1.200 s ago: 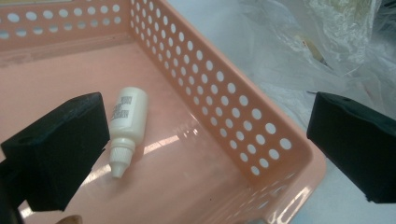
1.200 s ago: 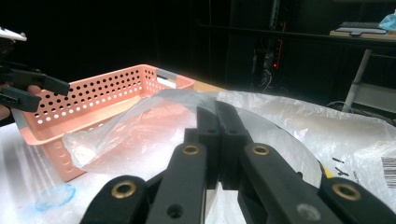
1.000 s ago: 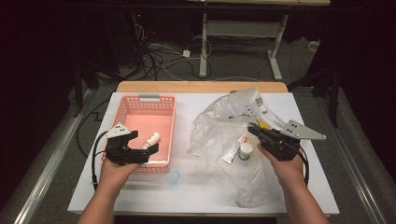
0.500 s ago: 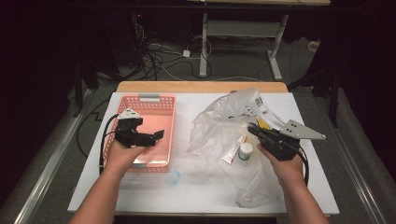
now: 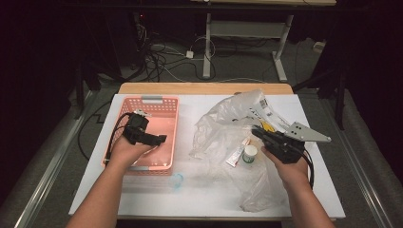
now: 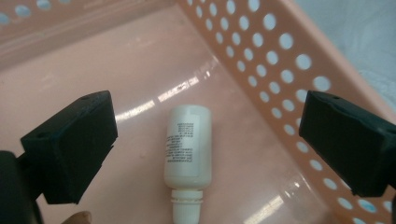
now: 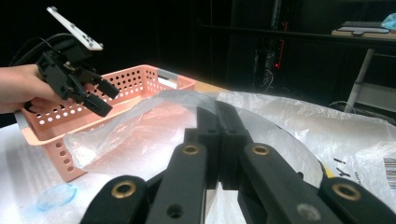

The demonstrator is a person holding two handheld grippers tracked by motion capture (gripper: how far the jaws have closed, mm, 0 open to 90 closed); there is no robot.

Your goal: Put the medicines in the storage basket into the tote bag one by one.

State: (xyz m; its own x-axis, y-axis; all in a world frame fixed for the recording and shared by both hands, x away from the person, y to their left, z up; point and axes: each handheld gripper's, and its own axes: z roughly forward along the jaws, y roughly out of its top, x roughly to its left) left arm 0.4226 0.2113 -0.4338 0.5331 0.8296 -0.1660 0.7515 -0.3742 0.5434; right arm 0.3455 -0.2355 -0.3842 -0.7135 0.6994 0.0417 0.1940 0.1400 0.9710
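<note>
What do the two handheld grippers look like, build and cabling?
Both grippers are black. The left gripper has blocky, squared fingers, a black cable looping back from it and a white plate with dark dots on top. The right gripper has linkage arms with brass-coloured pivot pins, a grey three-cornered plate on top and a black cable trailing by the wrist. Forearms are bare; no sleeves visible.

Two black hand-held grippers: the left hand-held gripper (image 5: 160, 138) with blocky matte jaw pads, each pierced by a small hole, and a thin black cable looping back from its body. On the right hand-held gripper (image 5: 256, 131), flat black link arms pinned with brass-coloured rivets, a grey three-cornered plate with small dots on top, a black cable behind. Forearms bare, apparently no sleeves, though the lower edge is dim.
</note>
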